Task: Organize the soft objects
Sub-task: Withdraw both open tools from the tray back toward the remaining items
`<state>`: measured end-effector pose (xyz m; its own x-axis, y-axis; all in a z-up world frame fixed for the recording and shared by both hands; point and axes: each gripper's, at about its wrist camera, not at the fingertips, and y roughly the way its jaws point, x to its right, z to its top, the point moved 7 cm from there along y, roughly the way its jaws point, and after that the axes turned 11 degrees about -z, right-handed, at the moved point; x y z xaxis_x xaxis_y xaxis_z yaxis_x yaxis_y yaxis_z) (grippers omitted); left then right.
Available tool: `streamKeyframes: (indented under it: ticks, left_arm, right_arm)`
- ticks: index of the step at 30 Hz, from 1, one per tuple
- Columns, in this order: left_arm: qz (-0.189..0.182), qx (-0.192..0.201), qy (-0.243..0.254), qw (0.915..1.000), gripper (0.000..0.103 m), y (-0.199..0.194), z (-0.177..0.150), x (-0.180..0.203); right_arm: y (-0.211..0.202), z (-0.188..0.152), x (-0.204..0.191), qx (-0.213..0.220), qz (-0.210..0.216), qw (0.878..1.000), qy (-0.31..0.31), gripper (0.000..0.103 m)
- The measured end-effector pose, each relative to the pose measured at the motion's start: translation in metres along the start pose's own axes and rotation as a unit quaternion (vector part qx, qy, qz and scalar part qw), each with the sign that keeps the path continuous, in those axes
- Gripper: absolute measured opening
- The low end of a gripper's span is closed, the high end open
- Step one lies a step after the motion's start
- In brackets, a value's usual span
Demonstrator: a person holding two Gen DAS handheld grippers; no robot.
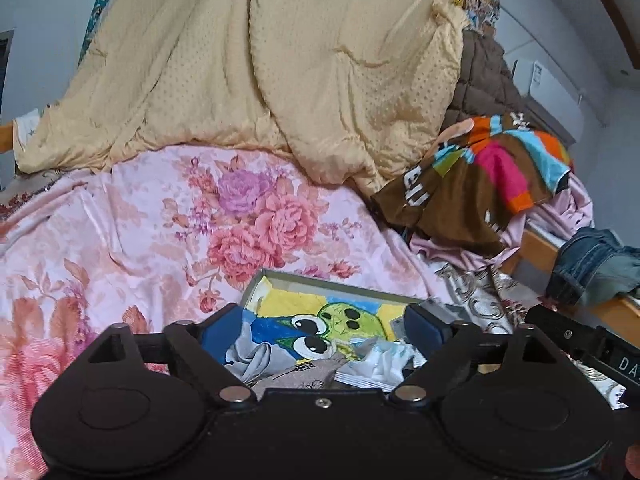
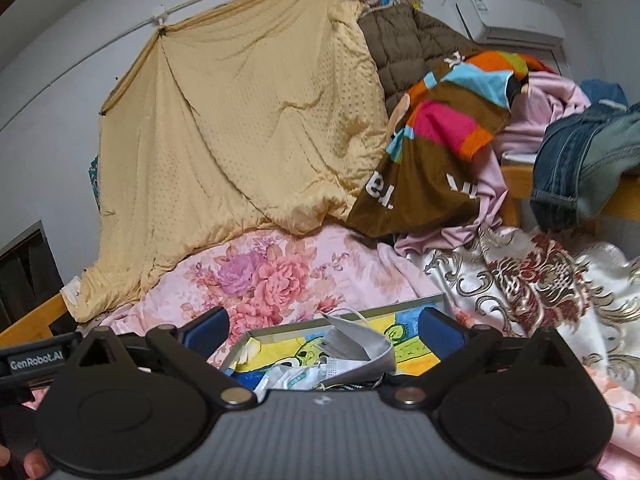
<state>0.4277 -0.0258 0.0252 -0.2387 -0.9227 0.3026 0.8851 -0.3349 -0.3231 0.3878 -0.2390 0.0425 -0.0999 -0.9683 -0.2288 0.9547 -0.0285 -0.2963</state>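
- Box (image 1: 332, 282) first: a shallow, straight-walled grey-green tray sits on the bed just ahead of both my tools, its floor covered by a cartoon print in yellow, blue and green with big black-and-white eyes.
- Inside it I see soft, small things heaped at the near end: a grey face mask (image 2: 356, 344) with a white ear loop arching over the rim, a crumpled white-and-teal wrapper (image 1: 380, 360), and a grey cloth piece (image 1: 256, 356) with tiny dark print I cannot read.
- My left tool (image 1: 322, 326) stands wide open over the box, blue pads well apart, gripping nothing.
- My right tool (image 2: 324, 326) is likewise spread fully, with the mask lying between the pads but not pressed by either.
- The bed (image 1: 120, 240) wears a smooth, slightly glossy pink sheet printed with large roses; a silvery cloth (image 2: 520, 280) with red and gold scrollwork lies bunched to the right.
- A tan quilt (image 1: 260, 60), dimpled in a dot pattern, hangs tent-like behind, beside a brown puffer jacket (image 2: 400, 48).
- A plush striped blanket (image 2: 448, 120) in brown, pink, orange and turquoise carries white letters, only partly legible.
- Folded denim jeans (image 2: 580, 156) rest on a wooden rail.
- The left tool's side bar reads "GenRobot.AI" in the right wrist view.
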Motion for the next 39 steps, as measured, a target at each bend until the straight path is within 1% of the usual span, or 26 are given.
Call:
streamKeyframes:
  ticks: [3,8,10,16,28,33,36,39]
  left_arm:
    - [-0.008,0.008,0.006,0.9999,0.094,-0.020,0.000,0.007]
    - [-0.023,0.008,0.010,0.9997,0.095,-0.049,-0.006,0.018]
    - [-0.029,0.009,0.015,0.9994,0.098,-0.061,-0.010,0.023]
    - [-0.043,0.011,0.023,0.9987,0.102,-0.096,-0.021,0.031]
    - [-0.058,0.003,0.047,0.9972,0.102,-0.153,-0.051,0.033]
    - [-0.066,-0.009,0.048,0.9966,0.102,-0.167,-0.071,0.029]
    - [-0.073,-0.017,0.055,0.9957,0.102,-0.173,-0.084,0.027]
    - [-0.078,-0.026,0.062,0.9947,0.102,-0.178,-0.097,0.023]
  right_arm:
    - [-0.020,0.001,-0.004,0.005,0.002,1.000,-0.015,0.103]
    - [-0.054,-0.003,-0.013,0.018,0.000,0.999,-0.043,0.103]
    - [-0.067,-0.005,-0.016,0.021,-0.001,0.998,-0.053,0.103]
    - [-0.099,-0.017,-0.019,0.027,0.006,0.998,-0.054,0.103]
    - [-0.156,-0.047,-0.025,0.050,0.018,0.996,-0.075,0.103]
    - [-0.170,-0.064,-0.027,0.042,0.018,0.995,-0.090,0.103]
    - [-0.179,-0.076,-0.026,0.031,0.018,0.995,-0.089,0.103]
    - [-0.184,-0.090,-0.024,0.010,0.013,0.995,-0.095,0.103]
